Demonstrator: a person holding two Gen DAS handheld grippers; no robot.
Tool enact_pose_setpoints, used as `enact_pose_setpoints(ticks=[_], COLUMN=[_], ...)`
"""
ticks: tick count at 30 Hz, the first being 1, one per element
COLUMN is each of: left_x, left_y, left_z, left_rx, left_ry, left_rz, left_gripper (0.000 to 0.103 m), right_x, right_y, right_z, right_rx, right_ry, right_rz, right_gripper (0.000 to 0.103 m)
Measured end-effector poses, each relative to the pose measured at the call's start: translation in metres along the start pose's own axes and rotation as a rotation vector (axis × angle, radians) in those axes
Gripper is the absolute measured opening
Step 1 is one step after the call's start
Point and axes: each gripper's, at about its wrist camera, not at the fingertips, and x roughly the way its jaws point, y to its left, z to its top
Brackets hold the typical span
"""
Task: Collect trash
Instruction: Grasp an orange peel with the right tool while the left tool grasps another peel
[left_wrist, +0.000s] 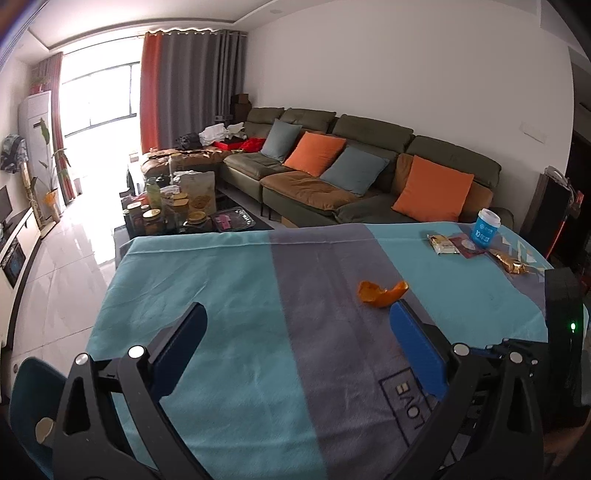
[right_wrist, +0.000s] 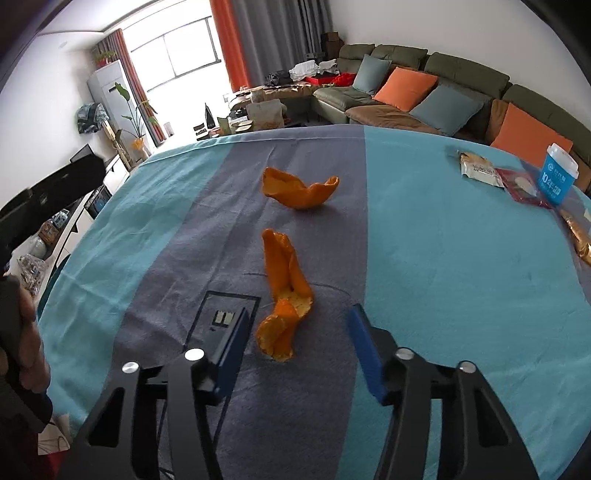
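Right wrist view: right gripper (right_wrist: 295, 325) straddles the long orange peel (right_wrist: 284, 295) mid-counter, jaws apart, not yet pinching; left gripper (left_wrist: 295, 317), jaws wide, waits beside the curled peel (left_wrist: 382, 293), presumably next.

Right gripper (right_wrist: 299, 328) jaws apart, nearer orange peel (right_wrist: 282, 295) between them — untouched

Daylight pours in from the big window (left_wrist: 98, 99), blown out to pure white in both views, with glare streaking the floor tiles (left_wrist: 70, 236). The tablecloth (left_wrist: 207, 280) is evenly lit and shadows are soft. Strong fisheye bend with dark vignette corners. The centre is sharp; the hand (right_wrist: 29, 354) at the left edge is smeared.
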Motion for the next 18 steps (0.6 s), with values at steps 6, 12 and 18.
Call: enact_pose_setpoints(ticks=[6, 12, 18], left_x=[0.018, 0.043, 0.078], left_y=[-0.008, -0.020, -0.036], left_z=[0.009, 0.016, 0.022], left_rx=[0.020, 0.034, 0.043], left_ry=[0.014, 0.062, 0.143], left_rz=[-0.024, -0.057, -0.130], left_gripper=[0.098, 0.098, 0.098], right_x=[0.001, -0.006, -0.024], right_y=[-0.001, -0.010, -0.028], right_z=[-0.001, -0.002, 0.002], right_rx=[-0.011, 0.011, 0.060], right_ry=[0.002, -0.014, -0.065], right_rz=[-0.011, 0.023, 0.011], right_gripper=[0.019, 0.012, 0.012])
